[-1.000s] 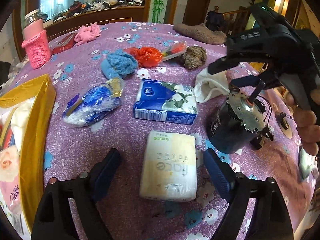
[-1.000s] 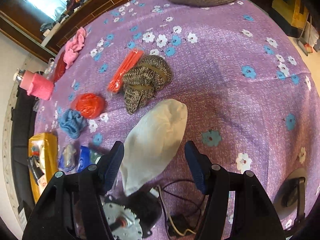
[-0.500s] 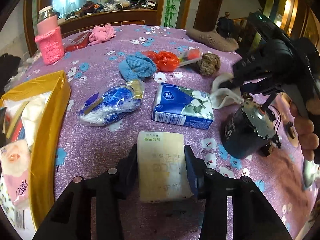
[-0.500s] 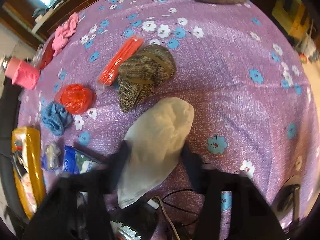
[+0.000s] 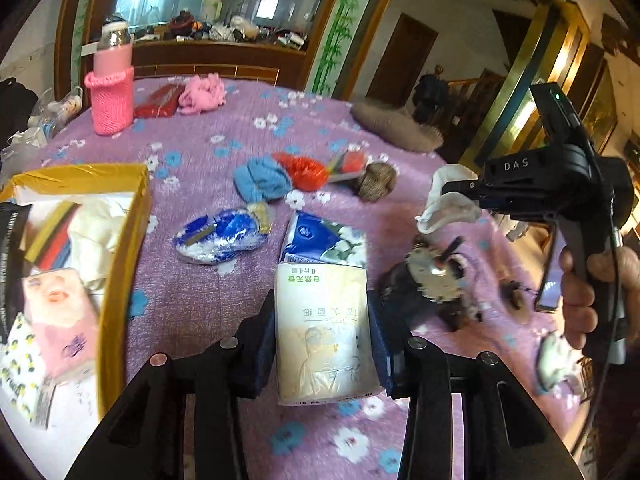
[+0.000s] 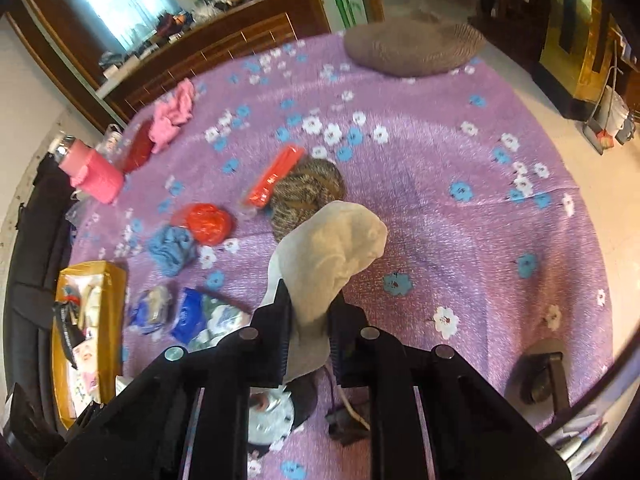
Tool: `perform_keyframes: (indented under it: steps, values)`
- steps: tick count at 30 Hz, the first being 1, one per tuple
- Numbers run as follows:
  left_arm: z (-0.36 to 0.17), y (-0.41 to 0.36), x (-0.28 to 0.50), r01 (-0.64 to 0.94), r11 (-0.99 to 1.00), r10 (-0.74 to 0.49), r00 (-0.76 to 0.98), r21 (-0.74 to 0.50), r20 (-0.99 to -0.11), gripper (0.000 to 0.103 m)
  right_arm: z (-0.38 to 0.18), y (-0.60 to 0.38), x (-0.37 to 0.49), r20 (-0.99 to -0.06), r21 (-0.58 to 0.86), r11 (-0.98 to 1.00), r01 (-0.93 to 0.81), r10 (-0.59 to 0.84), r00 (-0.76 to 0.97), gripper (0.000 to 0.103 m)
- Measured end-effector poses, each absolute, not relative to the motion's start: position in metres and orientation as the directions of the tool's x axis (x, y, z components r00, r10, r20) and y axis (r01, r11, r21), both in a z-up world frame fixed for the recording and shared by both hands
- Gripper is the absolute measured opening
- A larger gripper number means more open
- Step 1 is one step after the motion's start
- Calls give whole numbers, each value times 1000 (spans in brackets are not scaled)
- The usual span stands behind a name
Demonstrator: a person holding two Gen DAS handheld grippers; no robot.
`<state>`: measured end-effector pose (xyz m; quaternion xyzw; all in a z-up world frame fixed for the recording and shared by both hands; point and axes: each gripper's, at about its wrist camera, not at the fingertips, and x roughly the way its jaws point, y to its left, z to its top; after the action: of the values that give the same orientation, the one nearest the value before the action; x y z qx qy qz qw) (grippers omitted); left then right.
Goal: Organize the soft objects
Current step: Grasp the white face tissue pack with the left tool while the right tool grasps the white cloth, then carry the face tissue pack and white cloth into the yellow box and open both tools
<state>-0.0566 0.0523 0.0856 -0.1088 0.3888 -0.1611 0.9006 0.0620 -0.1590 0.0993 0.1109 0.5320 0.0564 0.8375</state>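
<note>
My left gripper (image 5: 322, 330) is shut on a pale yellow tissue pack (image 5: 324, 332), lifted off the purple flowered cloth (image 5: 224, 284). My right gripper (image 6: 310, 316) is shut on a cream cloth (image 6: 334, 248), which hangs raised above the table; the same gripper and the cream cloth (image 5: 448, 200) show at the right of the left wrist view, held by a hand (image 5: 580, 300). A yellow box (image 5: 120, 264) with tissue packs and cloths inside stands at the left; the yellow box (image 6: 108, 320) also appears at lower left in the right wrist view.
On the cloth lie a blue tissue pack (image 5: 324, 240), a blue-white bag (image 5: 220, 236), a blue cloth (image 5: 260, 180), a red bag (image 5: 306, 170), a brown knit (image 6: 308, 196), pink cloth (image 5: 202, 94) and a pink-sleeved bottle (image 5: 110, 88). A black motor (image 5: 432, 284) sits at right.
Both grippers closed: the left on the yellow tissue pack, the right on the cream cloth. Each then rose, lifting its object off the table.
</note>
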Motion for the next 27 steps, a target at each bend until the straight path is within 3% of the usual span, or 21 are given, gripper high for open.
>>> perform_keyframes:
  steps: [13, 19, 27]
  values:
    - [119, 130, -131, 120, 914, -354, 701, -387, -619, 39, 147, -125, 6, -810, 296, 950, -102, 306, 499, 14]
    - [121, 187, -168, 18, 920, -274, 743, -391, -610, 40, 146, -94, -14, -803, 321, 932, -170, 363, 472, 14]
    - [109, 269, -175, -192, 904, -123, 740, -382, -662, 40, 139, -42, -37, -804, 351, 892, -284, 442, 397, 14]
